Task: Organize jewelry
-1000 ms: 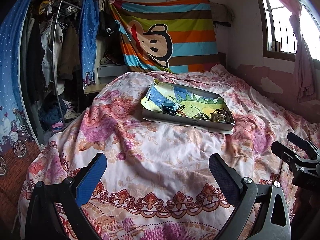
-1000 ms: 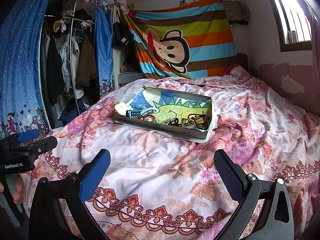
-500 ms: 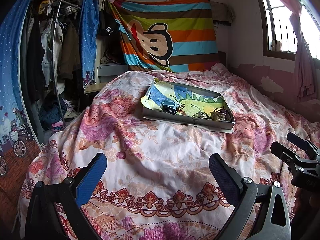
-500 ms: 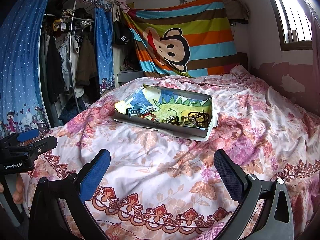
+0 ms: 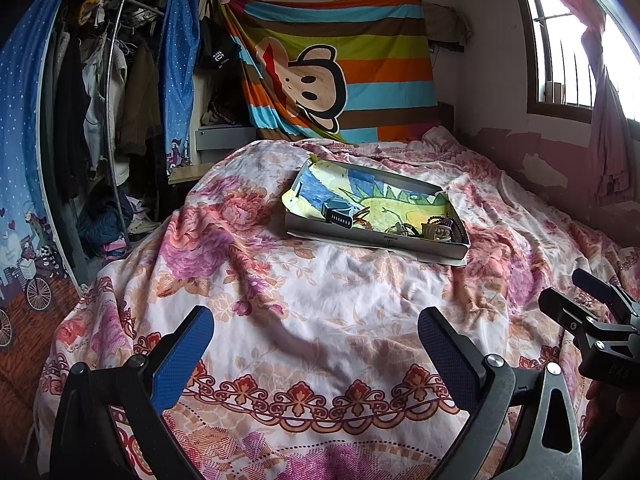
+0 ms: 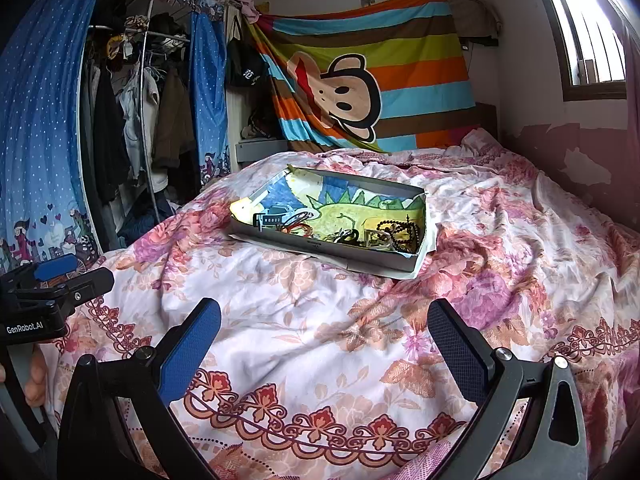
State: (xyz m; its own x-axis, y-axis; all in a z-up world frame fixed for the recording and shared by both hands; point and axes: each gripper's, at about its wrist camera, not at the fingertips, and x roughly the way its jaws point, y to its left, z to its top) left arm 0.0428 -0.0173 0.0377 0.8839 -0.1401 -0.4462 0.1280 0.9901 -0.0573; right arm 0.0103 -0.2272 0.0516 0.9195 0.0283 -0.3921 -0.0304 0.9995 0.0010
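Observation:
A shallow grey box lined with a dinosaur drawing lies mid-bed. Inside it sit a dark watch, red cords and a heap of brown bead strings at its right end. My left gripper hovers open over the quilt, well short of the box, holding nothing. My right gripper is also open and empty, at about the same distance. Each gripper shows at the edge of the other's view: the right gripper, the left gripper.
The bed carries a rumpled floral quilt. To the left stands an open wardrobe with hanging clothes and blue curtains. A striped monkey cloth hangs at the headboard, and a window is on the right wall.
Both views have drifted slightly; the box sits a little lower and nearer in frame. The jaws of both grippers have kept the same wide spread.

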